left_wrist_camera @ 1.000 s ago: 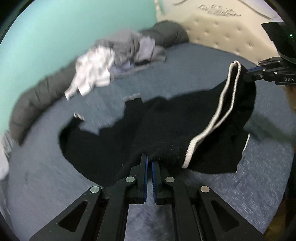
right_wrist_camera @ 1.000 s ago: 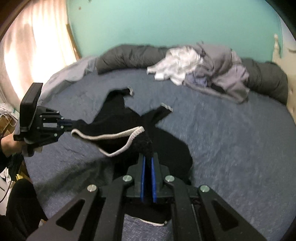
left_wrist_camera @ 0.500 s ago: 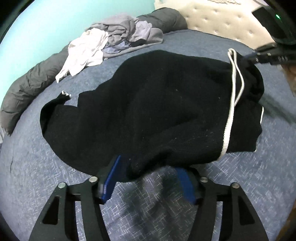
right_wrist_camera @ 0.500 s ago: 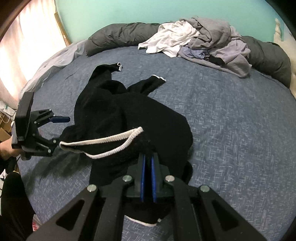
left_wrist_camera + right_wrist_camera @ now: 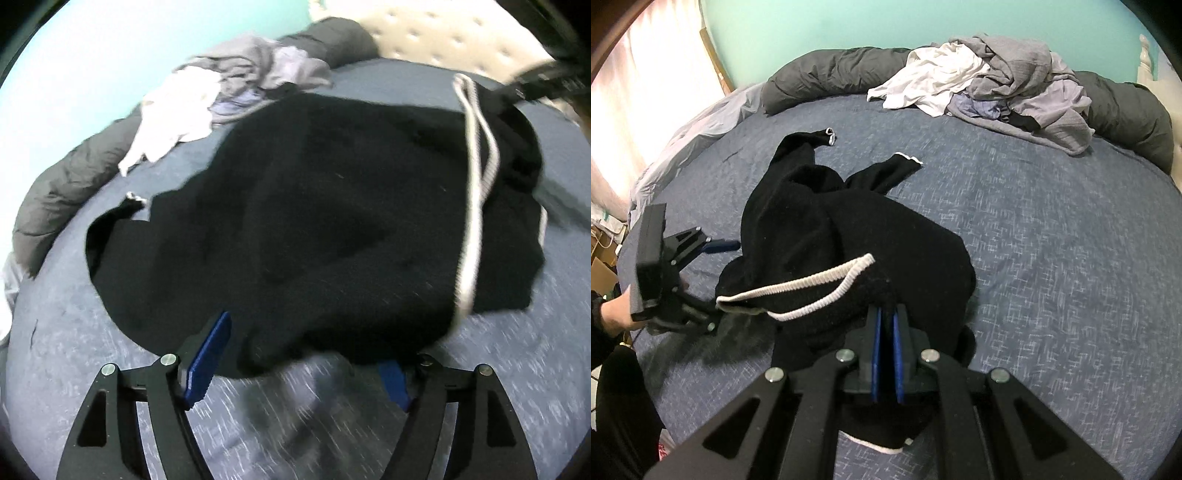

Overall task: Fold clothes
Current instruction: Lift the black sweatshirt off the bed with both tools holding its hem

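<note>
Right hand-held gripper (image 5: 885, 345) pinches the white-trimmed hem of the black sweater (image 5: 827, 236) between closed pads. Left hand-held gripper (image 5: 299, 363) has just been opening; its jaws stand wide, the near edge of the sweater lying loose between them. From the hem, the sweater stretches lengthwise across the blue bed (image 5: 1052, 258), sleeves pointing toward the clothes pile (image 5: 990, 77) beyond.

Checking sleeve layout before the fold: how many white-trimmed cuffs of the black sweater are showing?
2. One cuff lies at the far left end of the black sweater; the other cuff lies to its right, pointing toward the clothes pile. None seems hidden.
</note>
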Motion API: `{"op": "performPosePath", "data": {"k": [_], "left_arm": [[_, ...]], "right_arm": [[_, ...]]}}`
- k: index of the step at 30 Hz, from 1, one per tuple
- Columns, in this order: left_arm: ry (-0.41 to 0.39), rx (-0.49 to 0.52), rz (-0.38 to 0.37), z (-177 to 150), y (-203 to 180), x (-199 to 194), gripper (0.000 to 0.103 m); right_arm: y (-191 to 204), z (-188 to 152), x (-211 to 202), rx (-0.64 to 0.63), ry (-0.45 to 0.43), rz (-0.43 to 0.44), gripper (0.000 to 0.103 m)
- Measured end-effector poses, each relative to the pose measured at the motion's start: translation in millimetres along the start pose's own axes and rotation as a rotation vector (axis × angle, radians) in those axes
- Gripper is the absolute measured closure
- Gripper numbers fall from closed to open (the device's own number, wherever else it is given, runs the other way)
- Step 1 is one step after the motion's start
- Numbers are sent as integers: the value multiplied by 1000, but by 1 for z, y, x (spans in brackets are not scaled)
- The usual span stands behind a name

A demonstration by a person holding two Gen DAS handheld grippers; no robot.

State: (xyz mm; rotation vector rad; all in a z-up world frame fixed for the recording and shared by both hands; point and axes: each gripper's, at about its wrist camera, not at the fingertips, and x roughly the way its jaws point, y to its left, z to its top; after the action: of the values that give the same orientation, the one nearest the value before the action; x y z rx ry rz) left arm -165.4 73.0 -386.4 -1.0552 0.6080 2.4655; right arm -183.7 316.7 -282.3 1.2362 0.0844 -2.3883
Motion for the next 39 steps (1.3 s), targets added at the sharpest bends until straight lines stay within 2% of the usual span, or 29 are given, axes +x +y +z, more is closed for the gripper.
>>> {"op": "performPosePath", "data": {"k": [3,4,5,8,10,12,15,16,17,18,21,23,24,26,30,32,36,39], "left_arm": [[-3,15,0,4,1,7,27],[-2,22,-6,5,1,8,36],[0,21,-15,6,3,8,54],[-11,-17,-36,8,15,0,79],[-19,-50,-46,10,25,-6,87],[-28,-87,-59,14,34,-12,88],[-23,-115,-74,20,42,-18,89],[-19,-116,-77,22,44,-19,89],[-21,-112,-75,23,43,-21,89],[-25,-104,-74,24,41,-24,89],[-31,-102,-77,26,41,-29,90],[-34,-103,-75,28,44,-31,90],[-36,-103,-74,29,45,-32,90],[-43,-102,-66,31,47,-39,91],[-70,-99,-32,40,51,-61,93],[-63,-82,-39,48,55,-74,93],[-115,-106,27,69,72,-113,93],[-158,-131,49,88,87,-146,94]], "right_arm": [[-1,-1,-1,3,-1,10,97],[-1,-1,-1,5,-3,14,97],[-1,-1,-1,5,-5,22,97],[2,-2,0,-4,-4,53,96],[5,-5,3,-21,18,68,96],[6,-8,8,-25,39,81,92],[8,-13,13,-24,59,118,68],[10,-14,14,-29,58,137,50],[13,-16,16,-43,58,141,37],[16,-17,18,-62,59,132,36],[23,-19,29,-101,81,68,39],[21,-18,30,-96,76,50,59],[21,-16,29,-95,64,43,65],[23,-15,21,-113,35,20,93],[34,-5,-6,-156,-31,-3,96],[39,6,-27,-164,-79,-16,96],[51,34,-79,-177,-188,-42,97],[64,55,-112,-207,-243,-60,97]]}}
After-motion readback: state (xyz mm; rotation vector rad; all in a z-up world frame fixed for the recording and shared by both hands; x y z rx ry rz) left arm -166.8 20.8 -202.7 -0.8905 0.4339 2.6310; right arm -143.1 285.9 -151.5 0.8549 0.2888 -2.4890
